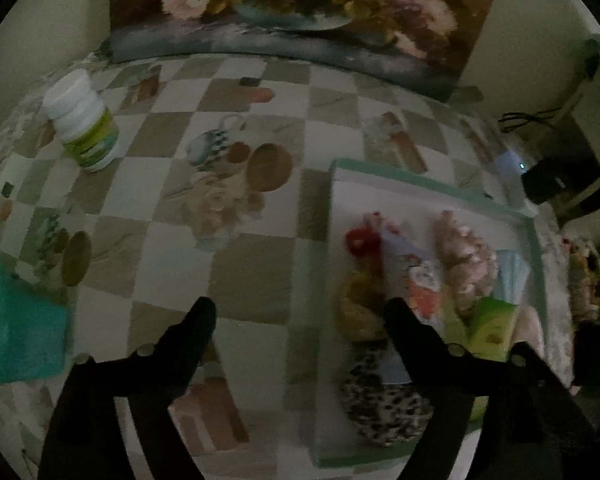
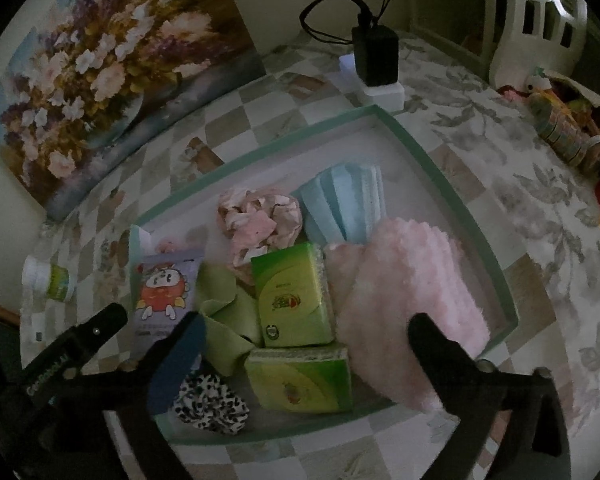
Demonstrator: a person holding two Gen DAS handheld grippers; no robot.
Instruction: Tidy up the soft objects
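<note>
Left wrist view: the left tool hangs spread wide with nothing between its fingers, over the checkered worktop. The tray of soft things sits at lower right, blurred and dim, partly hidden by one finger.

Right wrist view: the right tool is spread wide, empty, above the tray. The pink fluffy cloth lies partly behind its right finger; the spotted scrunchie lies at the lower left.

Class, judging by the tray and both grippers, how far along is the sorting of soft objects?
Mostly done: the tray already holds the pink towel, masks, tissue packs and a spotted scrunchie. In hand: nothing; the left gripper and right gripper are open. Left: a teal cloth outside the tray.
</note>
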